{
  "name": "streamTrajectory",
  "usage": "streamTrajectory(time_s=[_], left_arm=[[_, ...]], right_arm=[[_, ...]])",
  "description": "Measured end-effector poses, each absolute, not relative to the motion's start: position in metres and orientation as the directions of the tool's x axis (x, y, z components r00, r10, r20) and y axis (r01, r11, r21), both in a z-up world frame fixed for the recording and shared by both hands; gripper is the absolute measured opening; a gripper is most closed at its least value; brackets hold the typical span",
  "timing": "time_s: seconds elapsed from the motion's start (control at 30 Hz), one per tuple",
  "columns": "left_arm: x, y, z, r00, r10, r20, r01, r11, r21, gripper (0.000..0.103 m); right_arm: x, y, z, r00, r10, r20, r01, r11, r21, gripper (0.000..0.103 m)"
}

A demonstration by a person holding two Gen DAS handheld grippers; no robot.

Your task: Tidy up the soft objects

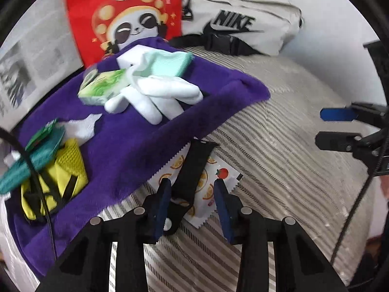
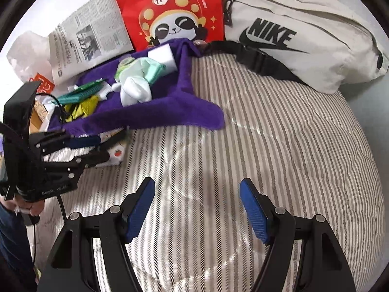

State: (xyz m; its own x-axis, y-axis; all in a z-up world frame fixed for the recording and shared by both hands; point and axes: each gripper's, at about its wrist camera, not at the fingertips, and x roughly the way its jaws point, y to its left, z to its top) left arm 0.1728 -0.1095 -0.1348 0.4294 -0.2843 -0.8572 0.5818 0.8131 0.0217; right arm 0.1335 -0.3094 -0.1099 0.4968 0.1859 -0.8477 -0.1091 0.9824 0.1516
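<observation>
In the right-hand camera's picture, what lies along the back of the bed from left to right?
Clear plastic bag → newspaper → red panda bag → beige Nike waist bag.

Black hand-held gripper [image 2: 197, 209], blue ribbed pads [image 2: 254, 210], silver screws

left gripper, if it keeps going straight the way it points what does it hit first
Probably the black strap lying between the open left gripper fingers, on the fruit-print packet; beyond that, the purple towel edge. Depth is uncertain.
</observation>
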Motion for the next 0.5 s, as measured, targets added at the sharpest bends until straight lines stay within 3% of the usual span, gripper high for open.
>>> streamTrajectory(time_s=[0.27,0.4,0.5], left_arm=[[0.180,-0.110,-0.135,0.416,-0.303,-0.857,0.599,0.800,0.008,0.034],[0.177,-0.112,-0.135,0.403,-0.314,-0.859,0.613,0.790,-0.001,0.021],[0.173,-0.111,-0.134,0.399,-0.311,-0.863,0.600,0.800,-0.011,0.020]], right_arm=[[0.133,-0.314,-0.128,0.463,0.180,-0.868,-0.103,0.983,0.149,0.072],[0.133,-0.310,-0.130,0.456,0.187,-0.870,-0.111,0.982,0.153,0.072],[0.132,-0.308,-0.131,0.451,0.197,-0.871,-0.116,0.980,0.162,0.072]])
